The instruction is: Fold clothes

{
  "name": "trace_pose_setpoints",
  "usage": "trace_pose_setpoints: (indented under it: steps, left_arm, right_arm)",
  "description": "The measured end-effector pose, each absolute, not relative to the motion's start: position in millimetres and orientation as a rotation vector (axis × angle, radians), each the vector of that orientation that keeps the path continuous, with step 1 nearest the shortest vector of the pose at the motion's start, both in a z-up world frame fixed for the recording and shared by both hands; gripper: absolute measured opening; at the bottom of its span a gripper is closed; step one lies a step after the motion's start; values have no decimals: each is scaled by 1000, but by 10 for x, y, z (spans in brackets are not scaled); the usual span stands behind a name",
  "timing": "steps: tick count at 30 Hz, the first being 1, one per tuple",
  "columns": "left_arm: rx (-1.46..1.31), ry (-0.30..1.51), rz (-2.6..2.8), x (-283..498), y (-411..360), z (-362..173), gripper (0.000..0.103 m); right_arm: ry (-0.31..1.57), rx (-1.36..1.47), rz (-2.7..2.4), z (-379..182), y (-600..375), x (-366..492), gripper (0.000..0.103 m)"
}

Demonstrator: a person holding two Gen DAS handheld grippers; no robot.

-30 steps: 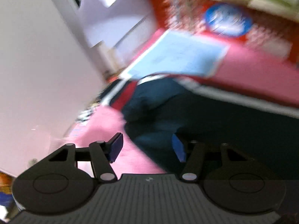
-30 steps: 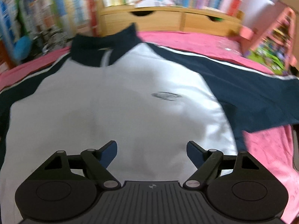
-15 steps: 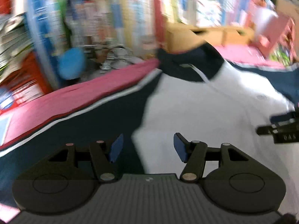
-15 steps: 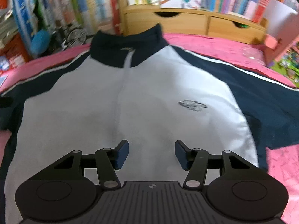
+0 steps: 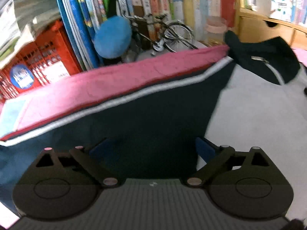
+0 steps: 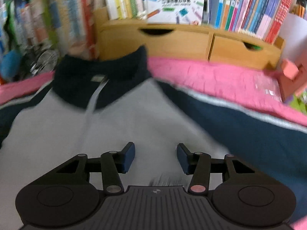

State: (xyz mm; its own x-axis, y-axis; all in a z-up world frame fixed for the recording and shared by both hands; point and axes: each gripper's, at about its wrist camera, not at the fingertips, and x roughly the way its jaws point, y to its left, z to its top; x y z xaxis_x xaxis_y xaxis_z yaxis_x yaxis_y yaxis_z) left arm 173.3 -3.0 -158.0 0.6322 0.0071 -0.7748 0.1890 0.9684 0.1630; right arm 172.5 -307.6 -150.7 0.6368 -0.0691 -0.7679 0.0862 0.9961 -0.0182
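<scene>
1. Left wrist view, upper left: red plastic crate [image 5: 40,65], latticed; beside it upright books [image 5: 84,19], a round blue cushion [image 5: 113,37], then a small metal model bicycle [image 5: 163,32].
2. Lower half: jacket [image 5: 249,115] lies flat on pink cloth [image 5: 115,82]; navy sleeve with white piping, pale grey body, dark collar at upper right.
3. Left gripper [image 5: 151,149] hangs over the sleeve, jaws spread wide, holding nothing.
4. Right wrist view: right gripper [image 6: 155,155] over the jacket's grey chest, jaws parted, empty.
5. Top centre: wooden drawers [image 6: 191,44], books above.
</scene>
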Motion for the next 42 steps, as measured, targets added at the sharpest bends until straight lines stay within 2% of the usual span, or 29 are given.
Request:
trace_pose_setpoints:
  steps: [4, 5, 7, 8, 12, 14, 19, 22, 25, 30, 33, 35, 37, 38, 39, 41, 42]
  left_arm:
    - [194, 930, -20, 1887, 17, -1541, 97]
    - [189, 948, 1, 1906, 24, -1520, 89]
    - [182, 974, 25, 1856, 50, -1427, 73]
    - [180, 981, 28, 1786, 70, -1354, 72]
    - [106, 947, -88, 1262, 175, -1031, 73]
    - [136, 952, -146, 948, 153, -976, 73]
    - [283, 1074, -265, 219, 102, -1224, 74]
    - [312, 1062, -266, -183, 196, -1289, 80]
    - [307, 1057, -275, -499, 314, -1293, 84]
    - [303, 1051, -292, -1033, 490, -1299, 86]
    - [296, 1077, -289, -1325, 555, -1304, 87]
    - [247, 1145, -271, -1404, 603, -1331, 87]
    - [237, 1213, -259, -1446, 646, -1358, 86]
    - [243, 1235, -256, -1481, 662, -1350, 79]
    - [248, 1241, -253, -1509, 668, -1314, 75]
    - [217, 1201, -276, -1567, 709, -1147, 72]
    - [183, 1181, -300, -1573, 730, -1032, 73]
  right_arm:
    - [841, -13, -98, -1564, -3166, 2121, 51]
    - [833, -17, -97, -1575, -3179, 2191, 52]
    - [842, 9, -104, -1577, -3245, 2294, 63]
    - [858, 27, -108, -1573, -3295, 2324, 66]
    - [925, 58, -77, -1433, -3312, 2132, 64]
    - [891, 92, 24, -1333, -3266, 1755, 64]
    - [930, 11, 237, -1274, -2897, 522, 64]
    - [998, -12, 275, -1324, -2705, -208, 65]
    - [989, -102, 256, -1335, -2575, -919, 66]
    - [1021, -126, 198, -1261, -2614, -1685, 66]
    - [1054, -74, 107, -1208, -2675, -1906, 70]
    - [1118, -70, 63, -1256, -2669, -1997, 73]
    - [1283, -87, 3, -1432, -2668, -2093, 70]
    - [1370, -97, -31, -1528, -2669, -2143, 67]
    - [1392, -104, -55, -1516, -2663, -2211, 59]
    - [1355, -115, -92, -1363, -2645, -2365, 59]
    - [1315, -109, -99, -1232, -2630, -2431, 64]
